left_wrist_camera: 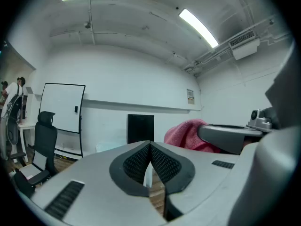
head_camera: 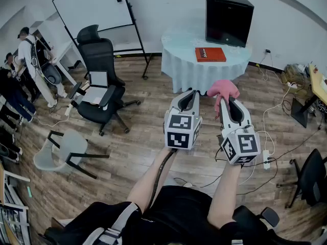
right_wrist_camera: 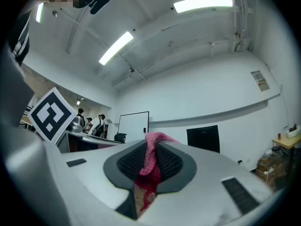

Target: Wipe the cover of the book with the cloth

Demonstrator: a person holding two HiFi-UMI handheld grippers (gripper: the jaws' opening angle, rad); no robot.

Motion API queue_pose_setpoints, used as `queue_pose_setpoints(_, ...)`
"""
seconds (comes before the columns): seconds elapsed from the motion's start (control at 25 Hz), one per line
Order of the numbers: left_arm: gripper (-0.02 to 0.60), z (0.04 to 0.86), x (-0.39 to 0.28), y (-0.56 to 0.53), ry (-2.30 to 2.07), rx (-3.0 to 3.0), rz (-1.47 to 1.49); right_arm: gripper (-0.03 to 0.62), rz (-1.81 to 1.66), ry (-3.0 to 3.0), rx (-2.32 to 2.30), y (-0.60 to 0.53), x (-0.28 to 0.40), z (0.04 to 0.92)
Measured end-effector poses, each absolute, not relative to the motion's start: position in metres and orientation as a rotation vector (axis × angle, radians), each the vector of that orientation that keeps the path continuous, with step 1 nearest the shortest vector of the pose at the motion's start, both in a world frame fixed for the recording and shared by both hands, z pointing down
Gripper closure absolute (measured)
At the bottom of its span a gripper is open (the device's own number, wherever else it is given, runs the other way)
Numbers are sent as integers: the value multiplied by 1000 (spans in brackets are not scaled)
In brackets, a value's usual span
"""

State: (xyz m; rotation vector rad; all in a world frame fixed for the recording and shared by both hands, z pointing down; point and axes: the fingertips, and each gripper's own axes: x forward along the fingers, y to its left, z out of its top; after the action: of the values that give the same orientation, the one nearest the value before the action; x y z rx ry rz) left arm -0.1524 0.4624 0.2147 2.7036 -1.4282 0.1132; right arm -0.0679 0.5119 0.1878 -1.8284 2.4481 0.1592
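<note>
Pink cloth in right claw

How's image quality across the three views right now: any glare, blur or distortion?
Head view: evenly lit, sharp, edges bowed by the wide lens, red book clear. Left gripper view: ceiling lights blown out, near jaws soft. Right gripper view: pink cloth between the jaws slightly blurred.

Ahead of my left gripper and right gripper stands the worktop, bearing the book with a box behind it. The cloth sits in my right gripper; an office chair stands left of the worktop.
</note>
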Motion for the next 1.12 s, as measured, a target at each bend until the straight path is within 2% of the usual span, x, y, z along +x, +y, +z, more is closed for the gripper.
queue_pose_setpoints(0.52,566,237,-173,438,-1480,2647,191,531,54,2456,-1822,482,-72,210)
queue_pose_setpoints(0.8,567,256,-144,401,-1359,2662,199,531,9,2445,-1894,447,-56,226)
queue_pose_setpoints(1.12,566,271,-165,293,-1383,2600,216,531,-18,2355,-1989,364,-34,232)
